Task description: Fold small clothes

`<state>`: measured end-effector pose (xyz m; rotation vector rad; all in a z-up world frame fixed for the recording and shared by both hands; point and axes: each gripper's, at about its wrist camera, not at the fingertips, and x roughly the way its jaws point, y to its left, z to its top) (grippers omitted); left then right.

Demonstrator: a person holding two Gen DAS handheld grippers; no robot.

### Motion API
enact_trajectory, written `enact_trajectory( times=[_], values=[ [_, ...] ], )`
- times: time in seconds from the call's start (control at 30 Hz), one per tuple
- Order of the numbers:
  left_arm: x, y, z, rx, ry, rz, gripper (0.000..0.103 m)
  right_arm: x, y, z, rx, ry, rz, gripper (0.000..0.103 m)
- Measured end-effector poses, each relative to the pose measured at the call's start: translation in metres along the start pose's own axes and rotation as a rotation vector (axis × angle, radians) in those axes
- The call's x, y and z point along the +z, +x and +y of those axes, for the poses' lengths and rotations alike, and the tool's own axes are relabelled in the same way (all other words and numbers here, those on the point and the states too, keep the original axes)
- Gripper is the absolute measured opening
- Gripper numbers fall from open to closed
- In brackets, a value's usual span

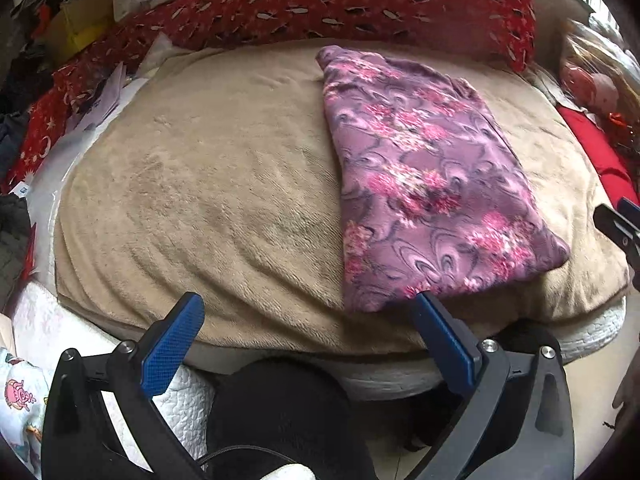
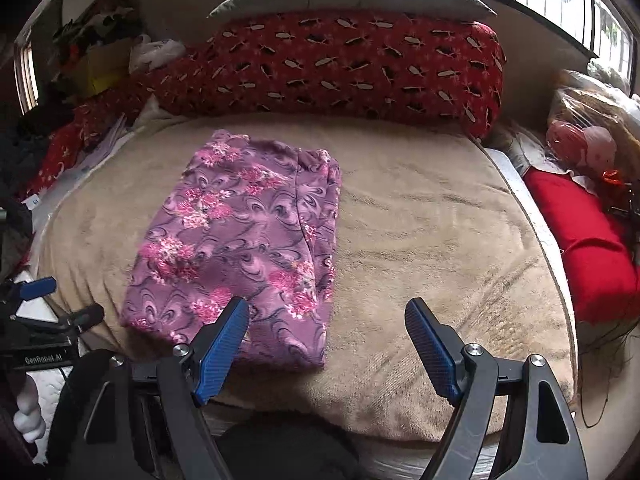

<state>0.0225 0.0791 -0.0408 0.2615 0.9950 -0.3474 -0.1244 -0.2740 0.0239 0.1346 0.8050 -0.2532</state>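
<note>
i see purple garment [image 2: 236,240] folded flat on bed [image 2: 420,240] | left gripper [image 1: 308,320] wide, empty | right gripper [image 2: 328,320] wide, empty, clear of cloth so fold sits undisturbed

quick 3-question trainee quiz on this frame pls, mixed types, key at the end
1. True or false: the left gripper is shut on the purple floral garment.
2. Multiple choice. The purple floral garment lies on:
A. a bare wooden table
B. the beige blanket
C. the red patterned pillow
3. Fill in: in the right wrist view, the right gripper has its jaws ____, and the solid red cloth lies at the ____ side of the picture.

Key:
1. False. Its jaws stand wide apart and hold nothing.
2. B. It lies flat, folded to a rough rectangle.
3. open; right.
</note>
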Motion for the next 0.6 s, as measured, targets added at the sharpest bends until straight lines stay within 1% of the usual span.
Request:
enact_trajectory(
  times=[0.23, 0.4, 0.43, 0.47, 0.53, 0.6],
  values=[
    [-0.007, -0.005, -0.008, -0.021, 0.027, 0.031, 0.103, -0.003, -0.004, -0.004, 0.016, 0.03, 0.005, 0.082],
    [-0.007, -0.008, -0.018, -0.013, 0.045, 0.07, 0.103, -0.004, -0.005, -0.008, 0.026, 0.049, 0.007, 0.082],
    [-0.007, -0.01, -0.021, -0.031, 0.042, 0.079, 0.103, -0.004, -0.006, -0.009, 0.026, 0.051, 0.006, 0.082],
    [-0.005, -0.014, -0.024, -0.067, 0.032, 0.082, 0.103, -0.004, -0.006, -0.01, 0.026, 0.053, 0.005, 0.082],
    [-0.002, -0.024, -0.03, -0.123, 0.009, 0.061, 0.103, -0.004, -0.006, -0.012, 0.027, 0.059, 0.005, 0.082],
    [-0.001, -0.032, -0.037, -0.125, 0.016, 0.033, 0.103, -0.005, -0.007, -0.015, 0.03, 0.07, 0.004, 0.082]
  ],
)
